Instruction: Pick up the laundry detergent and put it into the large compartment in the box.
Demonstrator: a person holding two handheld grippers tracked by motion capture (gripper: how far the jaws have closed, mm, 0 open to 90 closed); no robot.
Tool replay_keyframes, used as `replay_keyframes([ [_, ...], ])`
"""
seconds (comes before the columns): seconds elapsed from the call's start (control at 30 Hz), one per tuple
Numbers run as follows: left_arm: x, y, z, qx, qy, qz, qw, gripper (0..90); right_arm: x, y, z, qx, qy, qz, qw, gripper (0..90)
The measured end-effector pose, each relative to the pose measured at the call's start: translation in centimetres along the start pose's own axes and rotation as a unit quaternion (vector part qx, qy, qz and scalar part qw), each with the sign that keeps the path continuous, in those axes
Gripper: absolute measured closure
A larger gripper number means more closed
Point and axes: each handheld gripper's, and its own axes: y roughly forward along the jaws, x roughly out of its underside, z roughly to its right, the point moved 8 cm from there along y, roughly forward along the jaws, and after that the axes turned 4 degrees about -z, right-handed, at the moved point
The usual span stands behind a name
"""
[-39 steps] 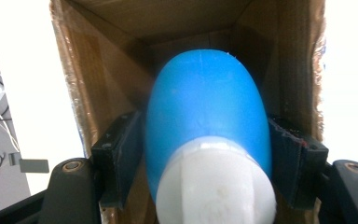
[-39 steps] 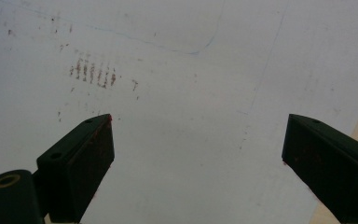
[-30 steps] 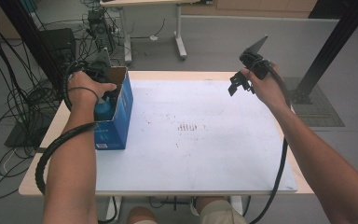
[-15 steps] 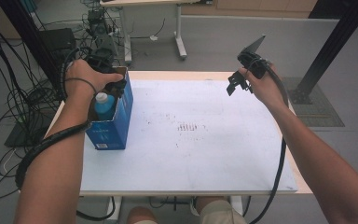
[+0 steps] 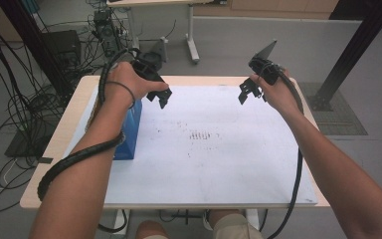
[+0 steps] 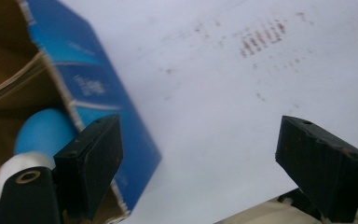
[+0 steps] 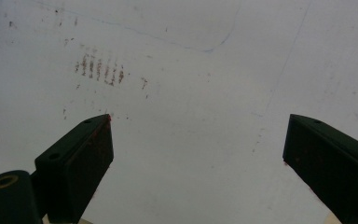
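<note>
Item: box (image 5: 129,130), blue, open-topped, sitting at the table's (image 5: 74,114) left edge on the white sheet (image 5: 214,164). Your left gripper (image 5: 161,98) is hovering just beside it, above its far end, jaws standing wide after just opening, nothing between them. In the left gripper view the box (image 6: 98,88) is lying left of the jaws, a blue-and-white bottle (image 6: 39,135) resting inside, partly blocked by the near jaw. Your forearm is covering most of the box from above. Your right gripper (image 5: 246,92) is hanging well apart over the sheet, jaws spread, empty.
</note>
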Motion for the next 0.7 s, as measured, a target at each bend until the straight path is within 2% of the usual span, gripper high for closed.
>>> replay_keyframes([
  [0.13,-0.6,-0.1,2.0,0.004,0.03,0.002,0.9995,14.1,0.1,0.0,0.0,0.003,0.0,0.002,1.0,8.3],
  [0.27,-0.9,-0.3,3.0,0.004,0.044,0.001,0.999,13.6,0.3,-0.2,0.2,0.002,0.005,0.003,1.0,8.3],
  [0.43,-1.2,-0.5,3.8,0.002,0.055,0.001,0.9985,13.1,0.6,-0.4,0.6,0.0,0.01,0.005,0.9999,8.3],
  [0.7,-1.4,-0.6,4.6,0.003,0.069,-0.003,0.9976,12.8,0.7,-0.5,0.9,-0.002,0.011,0.004,0.9999,8.3],
])
